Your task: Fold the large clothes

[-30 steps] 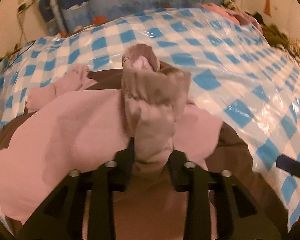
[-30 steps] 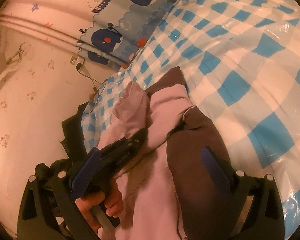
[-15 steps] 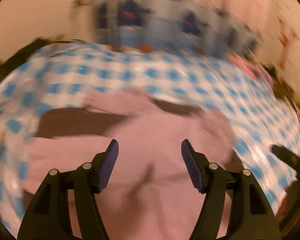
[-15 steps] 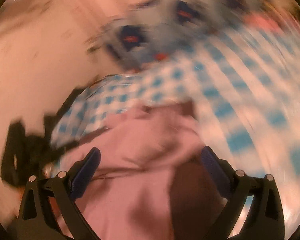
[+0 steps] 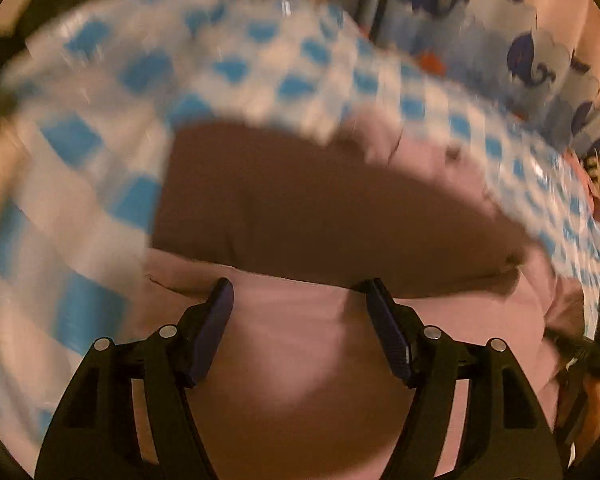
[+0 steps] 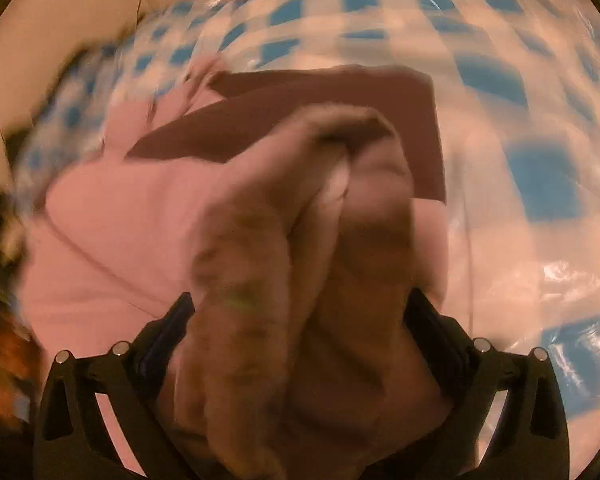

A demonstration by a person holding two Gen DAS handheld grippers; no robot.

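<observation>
Blue-checked plastic covers the table (image 5: 80,200); the pink-and-brown garment (image 5: 300,360) fills lower center. Left gripper (image 5: 300,320) gapes empty, right gripper (image 6: 300,328) bunches a sleeve (image 6: 300,240), apparently mid-fold; next, lay it across.

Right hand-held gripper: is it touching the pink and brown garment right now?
Touching. The right wrist view shows a bunched fold of the pink and brown garment filling the space between the right hand-held gripper fingers, pressed against both.

blur: checked cover (image 5: 80,136) | hidden: right tool (image 6: 300,320) tips behind bunched garment (image 6: 308,264)
</observation>
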